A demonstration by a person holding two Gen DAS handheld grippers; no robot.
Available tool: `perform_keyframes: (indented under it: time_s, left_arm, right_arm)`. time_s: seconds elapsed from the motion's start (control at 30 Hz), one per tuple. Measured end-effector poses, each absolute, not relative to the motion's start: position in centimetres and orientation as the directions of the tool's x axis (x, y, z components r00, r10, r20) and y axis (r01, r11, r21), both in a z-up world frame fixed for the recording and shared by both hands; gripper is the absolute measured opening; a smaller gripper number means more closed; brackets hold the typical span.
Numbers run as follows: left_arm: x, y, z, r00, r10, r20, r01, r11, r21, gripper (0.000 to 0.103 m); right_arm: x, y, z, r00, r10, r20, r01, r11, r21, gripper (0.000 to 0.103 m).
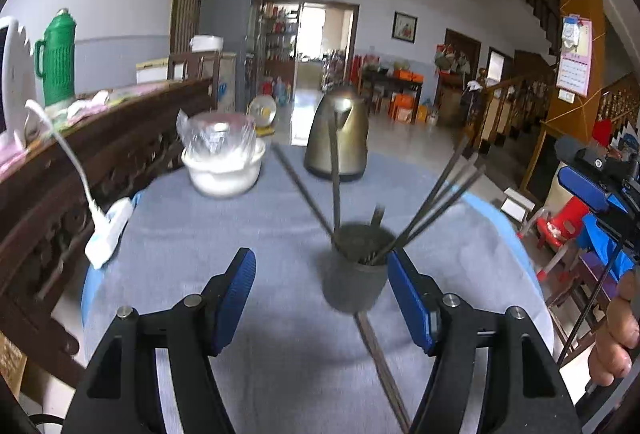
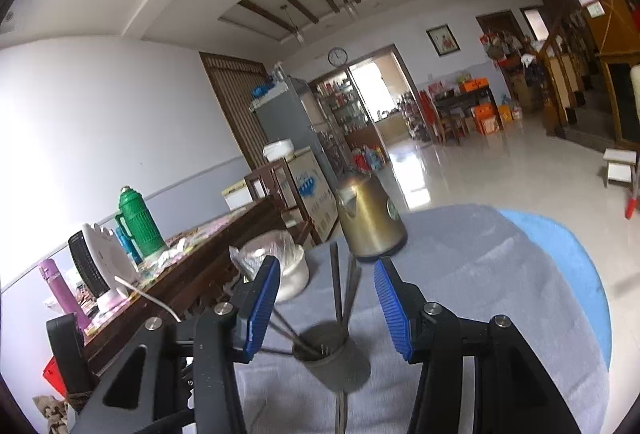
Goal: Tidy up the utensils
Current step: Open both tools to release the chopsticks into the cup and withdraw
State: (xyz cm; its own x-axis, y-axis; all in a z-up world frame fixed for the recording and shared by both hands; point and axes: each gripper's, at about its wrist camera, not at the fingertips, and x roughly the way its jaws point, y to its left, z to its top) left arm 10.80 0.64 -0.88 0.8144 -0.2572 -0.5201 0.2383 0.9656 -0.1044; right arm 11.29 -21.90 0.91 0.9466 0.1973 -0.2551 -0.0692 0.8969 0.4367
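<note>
A dark grey holder cup (image 1: 354, 276) stands on the grey tablecloth and holds several dark chopsticks (image 1: 444, 190) that fan out upward. One chopstick (image 1: 382, 366) lies on the cloth in front of the cup and another (image 1: 300, 188) lies behind it. My left gripper (image 1: 322, 278) is open and empty, with the cup just inside its right finger. In the right wrist view the cup (image 2: 336, 358) sits low between the fingers of my right gripper (image 2: 326, 294), which is open, empty and above it.
A gold kettle (image 1: 338, 136) and a white bowl with a plastic-wrapped bowl on it (image 1: 222, 158) stand at the table's far side. A white power strip (image 1: 108, 232) lies at the left edge, next to a dark wooden bench (image 1: 100, 154). Red chairs (image 1: 560, 226) stand to the right.
</note>
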Motion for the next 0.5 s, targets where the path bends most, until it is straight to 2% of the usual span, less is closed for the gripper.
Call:
perform_keyframes:
  time_s: [0.5]
  left_arm:
    - [9.6, 1.5, -8.3, 0.675, -0.185, -0.715, 0.172, 0.981, -0.091, 0.07]
  right_arm:
    - [10.3, -22.6, -7.9, 0.837, 0.246, -0.489, -0.01, 0.9, 0.437, 0.054]
